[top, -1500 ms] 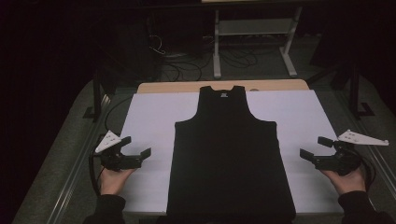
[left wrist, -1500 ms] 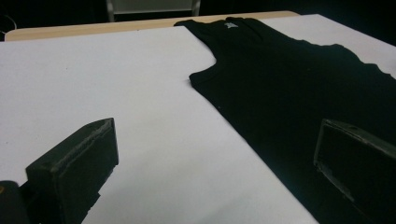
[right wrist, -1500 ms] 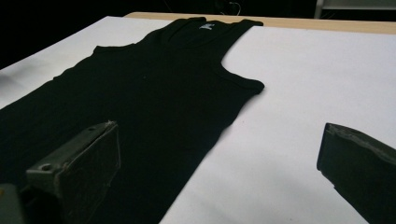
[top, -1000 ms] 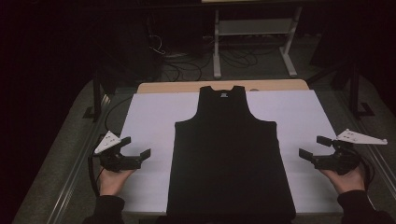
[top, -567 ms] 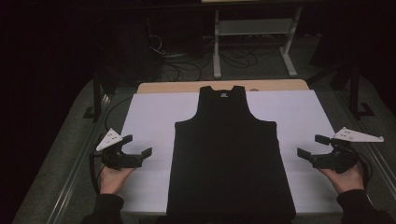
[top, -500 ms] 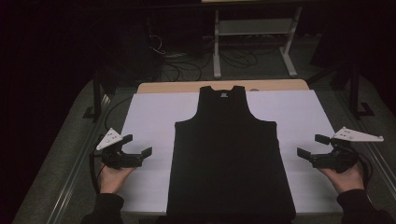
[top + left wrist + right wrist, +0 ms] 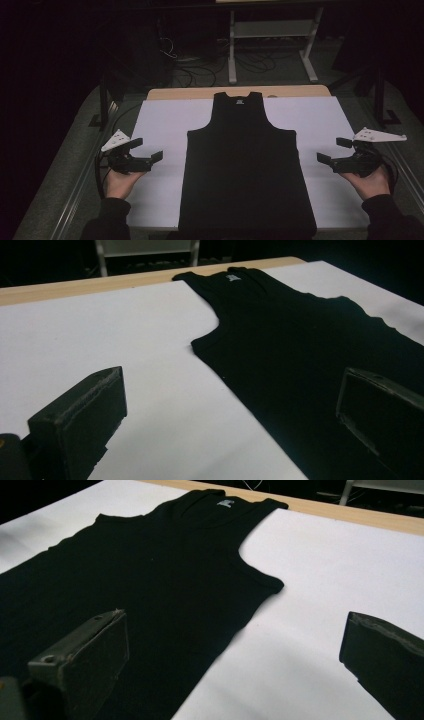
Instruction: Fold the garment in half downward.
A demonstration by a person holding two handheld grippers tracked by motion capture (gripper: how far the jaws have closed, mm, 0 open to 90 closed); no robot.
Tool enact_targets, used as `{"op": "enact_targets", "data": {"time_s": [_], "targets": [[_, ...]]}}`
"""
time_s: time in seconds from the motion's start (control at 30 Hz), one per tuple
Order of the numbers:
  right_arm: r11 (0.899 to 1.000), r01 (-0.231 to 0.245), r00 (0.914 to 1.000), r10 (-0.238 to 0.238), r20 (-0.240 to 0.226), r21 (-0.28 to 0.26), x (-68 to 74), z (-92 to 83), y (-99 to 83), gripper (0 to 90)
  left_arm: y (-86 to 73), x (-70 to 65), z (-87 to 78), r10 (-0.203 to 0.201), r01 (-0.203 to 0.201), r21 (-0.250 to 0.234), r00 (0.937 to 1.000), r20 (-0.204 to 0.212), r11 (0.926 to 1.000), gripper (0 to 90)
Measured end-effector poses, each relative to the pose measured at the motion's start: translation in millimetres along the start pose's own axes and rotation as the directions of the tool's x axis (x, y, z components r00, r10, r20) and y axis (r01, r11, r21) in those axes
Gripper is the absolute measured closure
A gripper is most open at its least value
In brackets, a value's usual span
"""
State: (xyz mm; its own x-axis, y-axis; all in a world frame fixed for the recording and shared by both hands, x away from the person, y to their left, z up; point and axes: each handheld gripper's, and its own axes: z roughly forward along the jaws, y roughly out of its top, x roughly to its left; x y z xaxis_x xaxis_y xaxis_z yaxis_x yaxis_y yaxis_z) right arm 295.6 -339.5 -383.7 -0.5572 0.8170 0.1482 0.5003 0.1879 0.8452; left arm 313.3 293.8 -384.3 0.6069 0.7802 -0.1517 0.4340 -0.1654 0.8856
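Black tank top (image 7: 247, 165) lies flat between left claw (image 7: 147, 152) and right claw (image 7: 332, 151) — both gaping.

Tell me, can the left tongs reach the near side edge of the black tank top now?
Probably yes. The left tongs are open beside the black tank top, and bare white sheet lies between them.

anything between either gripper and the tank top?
Nothing visible. The black tank top lies flat on the white sheet. The left gripper and right gripper sit open on either side of it, jaws facing it, with bare sheet between.
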Motion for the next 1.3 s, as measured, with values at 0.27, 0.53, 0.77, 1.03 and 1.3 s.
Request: {"op": "enact_targets", "data": {"time_s": [0.27, 0.53, 0.77, 1.03, 1.3], "targets": [[1.000, 0.010, 0.9999, -0.010, -0.013, 0.004, -2.0, 1.3, 10.3, 0.0, 11.5, 0.5, 7.3, 0.030, -0.030, 0.031, 0.9996, 0.002, 0.9991, 0.0], [0.999, 0.024, 0.9994, -0.023, -0.026, 0.023, -4.3, 6.7, 24.4, 0.0, 22.5, 5.7, 10.3, 0.040, -0.040, 0.043, 0.9992, 0.006, 0.9983, 0.0], [0.998, 0.043, 0.9984, -0.042, -0.038, 0.037, -6.7, 12.3, 36.5, 0.0, 29.4, 8.5, 17.1, 0.044, -0.045, 0.065, 0.9989, 0.016, 0.9969, 0.0], [0.997, 0.056, 0.9968, -0.053, -0.060, 0.056, -11.5, 19.2, 48.7, 0.0, 38.3, 8.8, 27.6, 0.058, -0.061, 0.084, 0.9978, 0.032, 0.9946, 0.0], [0.996, 0.057, 0.9965, -0.052, -0.065, 0.067, -17.9, 26.0, 54.7, 0.0, 47.5, 11.4, 36.9, 0.070, -0.074, 0.103, 0.9968, 0.039, 0.9919, 0.0]]}}
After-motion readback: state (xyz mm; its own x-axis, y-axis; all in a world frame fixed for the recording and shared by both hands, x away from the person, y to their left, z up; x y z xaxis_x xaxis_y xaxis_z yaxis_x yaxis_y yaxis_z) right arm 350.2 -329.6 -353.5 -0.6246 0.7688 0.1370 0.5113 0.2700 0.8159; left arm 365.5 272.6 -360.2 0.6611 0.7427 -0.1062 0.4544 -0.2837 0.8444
